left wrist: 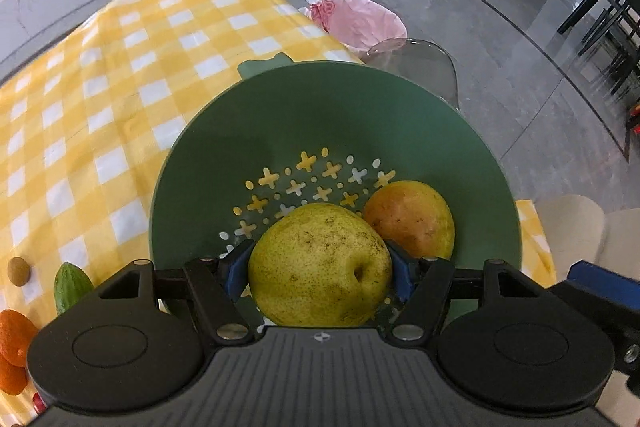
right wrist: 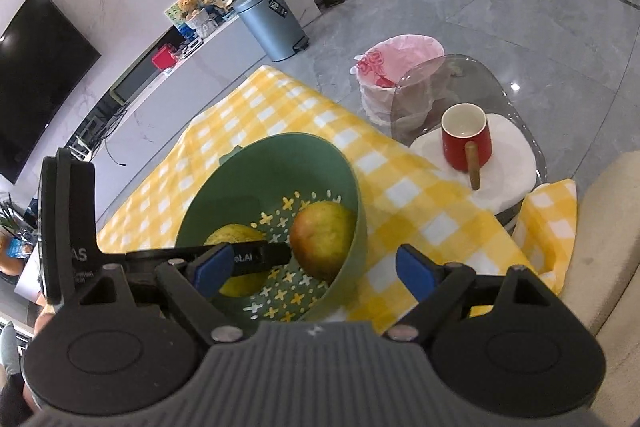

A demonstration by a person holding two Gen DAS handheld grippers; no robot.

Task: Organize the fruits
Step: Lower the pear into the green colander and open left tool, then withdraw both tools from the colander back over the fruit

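The left gripper (left wrist: 320, 269) clamps a yellow pear (left wrist: 319, 265) over the green colander (left wrist: 320, 107), beside a reddish pear (left wrist: 410, 219) lying inside. The right gripper (right wrist: 314, 267) hangs with jaws apart, empty, over the colander's near rim and the checked cloth (right wrist: 420, 227).

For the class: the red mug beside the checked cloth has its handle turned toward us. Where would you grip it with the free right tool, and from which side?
Grip the red mug across its rim and wall, coming from above with the right tool. It stands upright with an open mouth, and its wooden handle is thin, so probably less secure.
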